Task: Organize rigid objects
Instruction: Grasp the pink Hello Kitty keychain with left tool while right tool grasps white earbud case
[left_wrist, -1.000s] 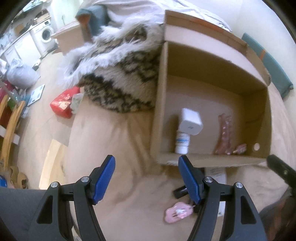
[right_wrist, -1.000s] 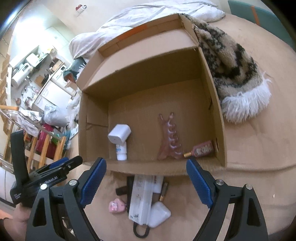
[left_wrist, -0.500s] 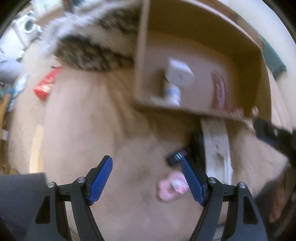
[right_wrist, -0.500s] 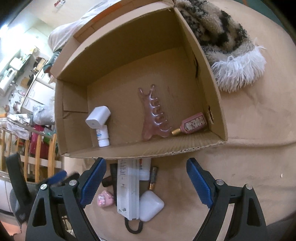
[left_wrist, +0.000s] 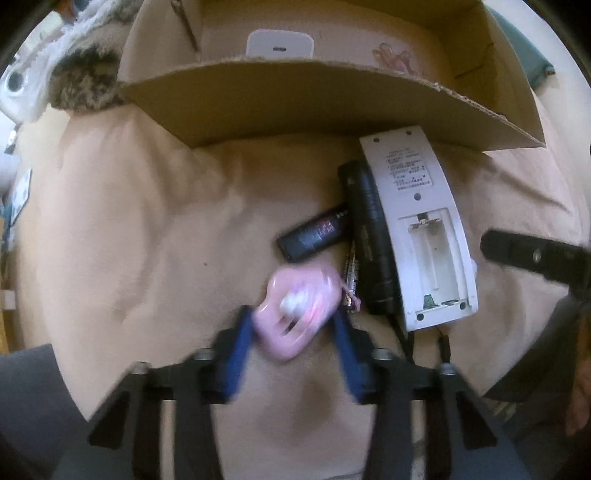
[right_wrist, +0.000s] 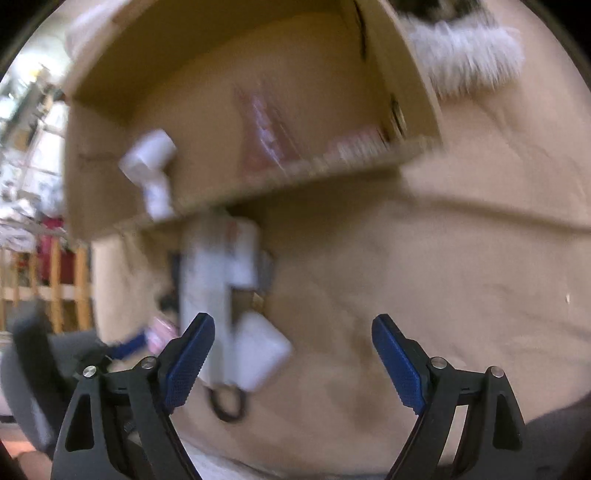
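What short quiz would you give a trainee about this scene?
1. True or false: the white remote control lies inside the cardboard box.
2. What sits between the left gripper's pads? A) pink case B) battery C) white charger
3. Fill in: the right gripper is ___ and empty.

Key:
1. False. It lies outside, in front of the box.
2. A. The jaws have just been closing on it.
3. Open.
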